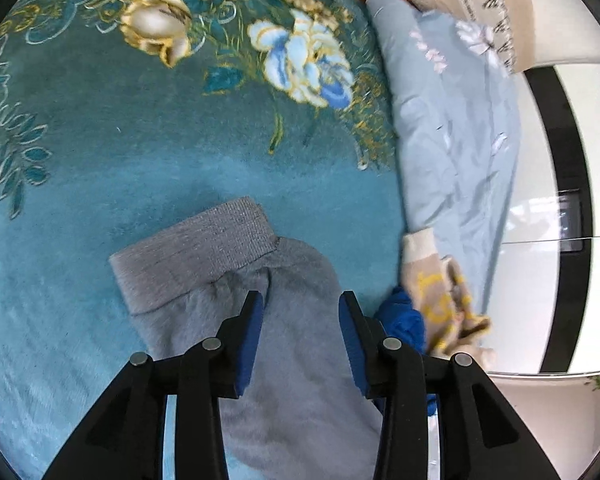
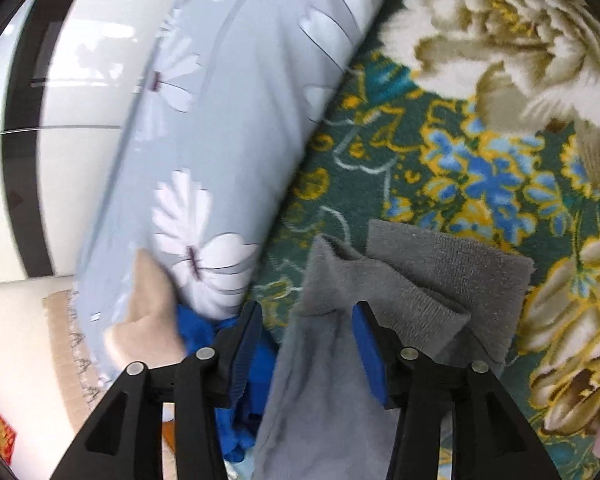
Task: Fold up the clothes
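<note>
Left gripper, right gripper both spread wide above grey garment

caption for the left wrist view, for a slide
Open left gripper poised over a grey garment with ribbed cuff, lying on a teal floral blanket.

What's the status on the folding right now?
Both tools open, left, right. Grey garment flat on blanket, ungripped. Blue cloth alongside.
</note>
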### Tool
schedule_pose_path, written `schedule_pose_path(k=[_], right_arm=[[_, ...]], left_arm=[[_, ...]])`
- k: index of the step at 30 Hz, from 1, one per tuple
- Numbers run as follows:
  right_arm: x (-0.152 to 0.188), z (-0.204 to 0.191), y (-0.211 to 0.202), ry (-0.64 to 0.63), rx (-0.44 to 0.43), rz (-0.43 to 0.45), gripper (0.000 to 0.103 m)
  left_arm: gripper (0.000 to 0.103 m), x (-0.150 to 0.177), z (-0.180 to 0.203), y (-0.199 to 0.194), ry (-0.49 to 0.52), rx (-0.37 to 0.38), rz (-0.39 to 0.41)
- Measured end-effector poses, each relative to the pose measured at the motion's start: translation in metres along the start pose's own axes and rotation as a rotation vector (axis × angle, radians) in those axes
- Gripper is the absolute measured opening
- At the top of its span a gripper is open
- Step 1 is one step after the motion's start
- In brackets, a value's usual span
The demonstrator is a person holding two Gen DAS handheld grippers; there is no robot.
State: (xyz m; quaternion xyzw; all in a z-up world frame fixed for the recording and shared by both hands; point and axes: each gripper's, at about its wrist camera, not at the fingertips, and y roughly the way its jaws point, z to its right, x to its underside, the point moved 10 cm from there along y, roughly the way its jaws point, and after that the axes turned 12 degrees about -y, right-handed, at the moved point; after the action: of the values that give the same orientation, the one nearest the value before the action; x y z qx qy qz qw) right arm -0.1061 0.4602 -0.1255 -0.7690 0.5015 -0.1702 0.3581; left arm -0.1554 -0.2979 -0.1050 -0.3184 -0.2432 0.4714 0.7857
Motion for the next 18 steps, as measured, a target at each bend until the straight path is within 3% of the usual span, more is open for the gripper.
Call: schedule_pose_path(k=[6, 12, 18], right_arm=[[0.002, 0.003, -0.047, -0.182, -0.011, 0.033, 0.058], [0.03, 0.037, -0.062, -0.178, -0.033, 0.022, 0.059], [0.057, 0.058, -0.049, -0.168, -0.043, -0.019, 0.061]], left_arm=[[0.044, 0.001, -0.033, -0.031, -0.016, 0.014, 0.034], [0.048, 0.003, -0.107, -0.023, -0.139, -0.1, 0.04], [0.048, 0.005, -0.122, 0.001, -0.237, -0.056, 0.001]])
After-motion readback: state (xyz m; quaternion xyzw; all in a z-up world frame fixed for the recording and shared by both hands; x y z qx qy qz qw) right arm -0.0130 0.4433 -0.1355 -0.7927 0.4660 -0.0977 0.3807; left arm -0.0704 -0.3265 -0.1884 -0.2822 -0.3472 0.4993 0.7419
